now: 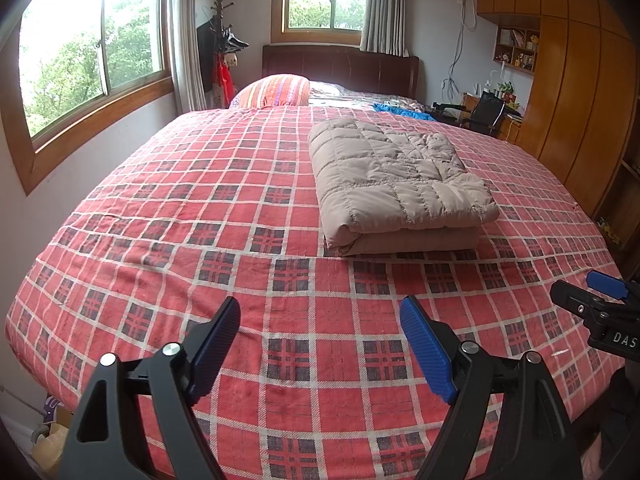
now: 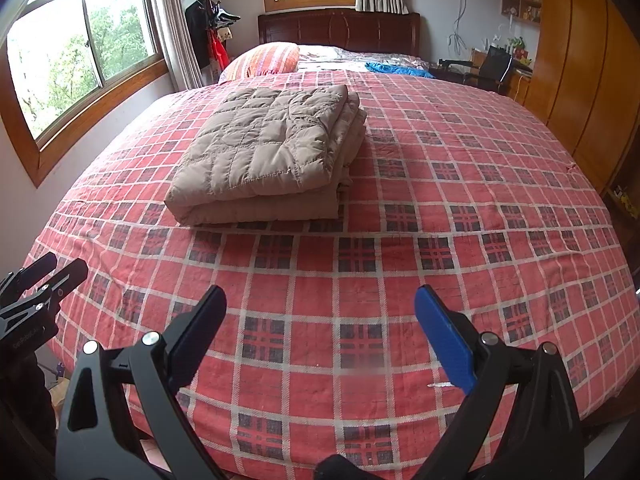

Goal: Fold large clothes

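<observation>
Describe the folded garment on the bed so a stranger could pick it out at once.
Start at the large bed with the red plaid cover. In its middle lies a beige quilted garment, folded into a thick rectangle. Unlike the striped pillow and blue cloth near the headboard, it is plain and puffy.

The right gripper is cut by the left wrist view's right edge, so its jaws cannot be read there. The left gripper runs off the right wrist view's left edge. Small items on the wall shelf are too small to identify. The folded quilted garment hides its own lower layers
</observation>
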